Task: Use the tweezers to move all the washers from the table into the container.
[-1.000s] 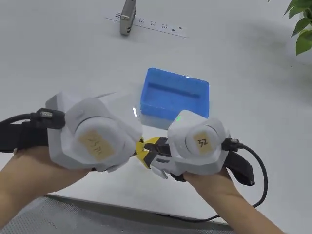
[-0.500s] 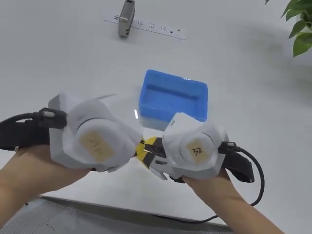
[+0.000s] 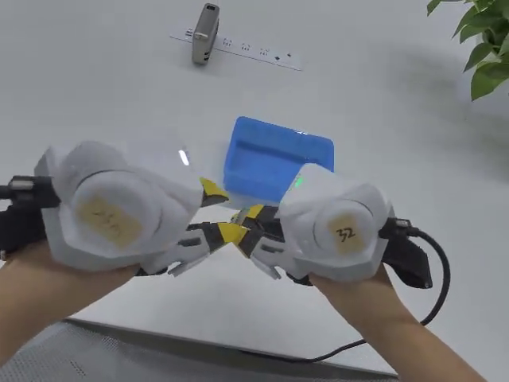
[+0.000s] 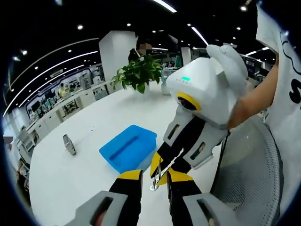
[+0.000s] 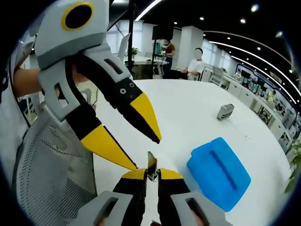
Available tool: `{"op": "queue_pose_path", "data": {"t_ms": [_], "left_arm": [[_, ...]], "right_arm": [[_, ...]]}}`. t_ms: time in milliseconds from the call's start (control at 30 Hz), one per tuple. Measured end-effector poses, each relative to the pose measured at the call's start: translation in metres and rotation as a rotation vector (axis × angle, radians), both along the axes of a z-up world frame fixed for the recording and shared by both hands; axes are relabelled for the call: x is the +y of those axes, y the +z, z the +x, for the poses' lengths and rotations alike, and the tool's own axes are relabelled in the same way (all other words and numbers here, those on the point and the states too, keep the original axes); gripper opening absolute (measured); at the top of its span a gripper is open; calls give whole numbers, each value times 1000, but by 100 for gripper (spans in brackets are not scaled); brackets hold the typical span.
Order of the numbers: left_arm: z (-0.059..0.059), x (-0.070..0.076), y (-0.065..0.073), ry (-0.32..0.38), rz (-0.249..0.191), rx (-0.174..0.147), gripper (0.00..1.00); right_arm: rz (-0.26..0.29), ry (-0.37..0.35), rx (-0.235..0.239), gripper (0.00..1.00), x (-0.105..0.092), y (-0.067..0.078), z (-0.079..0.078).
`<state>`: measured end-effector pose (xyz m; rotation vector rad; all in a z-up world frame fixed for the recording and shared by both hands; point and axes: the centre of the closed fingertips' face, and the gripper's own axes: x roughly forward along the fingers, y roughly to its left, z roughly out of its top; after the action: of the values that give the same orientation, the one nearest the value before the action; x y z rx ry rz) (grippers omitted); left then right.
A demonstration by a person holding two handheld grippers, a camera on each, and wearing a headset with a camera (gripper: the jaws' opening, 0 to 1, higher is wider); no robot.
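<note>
My right gripper (image 5: pixel 151 176) is shut on a thin metal pair of tweezers (image 5: pixel 151 167), which stands up between its yellow tips. My left gripper (image 5: pixel 147 154) faces it from the upper left with its jaws apart, either side of the tweezers' top end. In the head view the left gripper (image 3: pixel 223 211) and the right gripper (image 3: pixel 243 227) meet tip to tip in front of the blue container (image 3: pixel 278 159). In the left gripper view the left gripper (image 4: pixel 155 177) is open around the right gripper's tips and the tweezers (image 4: pixel 158 175). Washers are too small to make out.
A power strip (image 3: pixel 250 44) with a grey adapter (image 3: pixel 203 32) lies at the far side of the white table (image 3: pixel 398 119). A plant (image 3: pixel 481 48) stands at the right. A mesh chair (image 3: pixel 79 350) is below the near table edge.
My left gripper has drawn back to the left, and its jaws now show, spread apart. The right gripper has stayed near the container's front.
</note>
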<state>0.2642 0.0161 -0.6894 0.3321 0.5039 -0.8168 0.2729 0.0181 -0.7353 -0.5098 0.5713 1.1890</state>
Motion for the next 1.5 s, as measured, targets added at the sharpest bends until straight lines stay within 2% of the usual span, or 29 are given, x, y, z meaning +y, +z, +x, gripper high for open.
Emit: {"op": "queue_pose_path", "data": {"t_ms": [67, 100, 167, 233, 333, 367, 433, 467, 533, 567, 700, 767, 833, 900, 967, 1100, 1133, 1200, 1267, 1333, 1400, 1500], "left_arm": [[-1, 9, -1, 48, -14, -7, 27], [-2, 16, -3, 95, -16, -7, 33], [-7, 23, -7, 127, -23, 1, 42], [-8, 35, -11, 186, -37, -12, 46], [-12, 45, -14, 259, -51, 0, 57], [-13, 47, -12, 267, -53, -6, 60], [-14, 53, -7, 317, -69, -41, 63], [-16, 55, -6, 339, -87, -46, 68], [-18, 58, -7, 378, -122, -36, 79], [-18, 59, -8, 389, -125, -35, 85], [-19, 63, -11, 419, -124, -34, 93], [-17, 65, -12, 439, -121, -53, 99], [-16, 67, -11, 454, -121, -69, 99], [-15, 65, -8, 459, -151, -76, 99], [-14, 65, -7, 466, -163, -89, 99], [-12, 69, -10, 483, -150, -110, 99], [-11, 70, -11, 487, -154, -109, 99], [-10, 71, -14, 496, -146, -87, 99], [-10, 72, -14, 496, -141, -99, 99], [-12, 69, -18, 481, -128, -74, 95], [-12, 69, -18, 475, -109, -93, 92], [-12, 67, -21, 464, -104, -79, 95]], "right_arm": [[7, -12, -7, 4, -2, 6, 6], [8, -17, -13, 4, -3, 9, 9], [9, -29, -30, 4, -6, 16, 18], [12, -44, -48, 4, -9, 23, 29], [27, -75, -53, 4, -13, 30, 46], [33, -87, -52, 4, -15, 31, 52], [41, -112, -63, 4, -17, 35, 63], [43, -118, -65, 4, -17, 35, 67], [47, -136, -60, 4, -17, 35, 77], [47, -144, -67, 4, -16, 34, 81], [43, -162, -65, 4, -11, 28, 96], [42, -171, -51, 4, -7, 21, 102], [31, -177, -40, 4, -4, 11, 108], [24, -183, -32, 4, -2, 4, 112], [23, -183, -1, 4, 2, -4, 112], [1, -178, 4, 4, 4, -18, 114], [0, -178, 6, 4, 4, -19, 114], [-1, -182, 18, 4, 5, -22, 114], [0, -181, 25, 4, 6, -25, 114], [-10, -177, 26, 5, 5, -30, 115], [-14, -176, 35, 5, 5, -34, 115], [2, -185, 41, 5, 6, -35, 116]]}}
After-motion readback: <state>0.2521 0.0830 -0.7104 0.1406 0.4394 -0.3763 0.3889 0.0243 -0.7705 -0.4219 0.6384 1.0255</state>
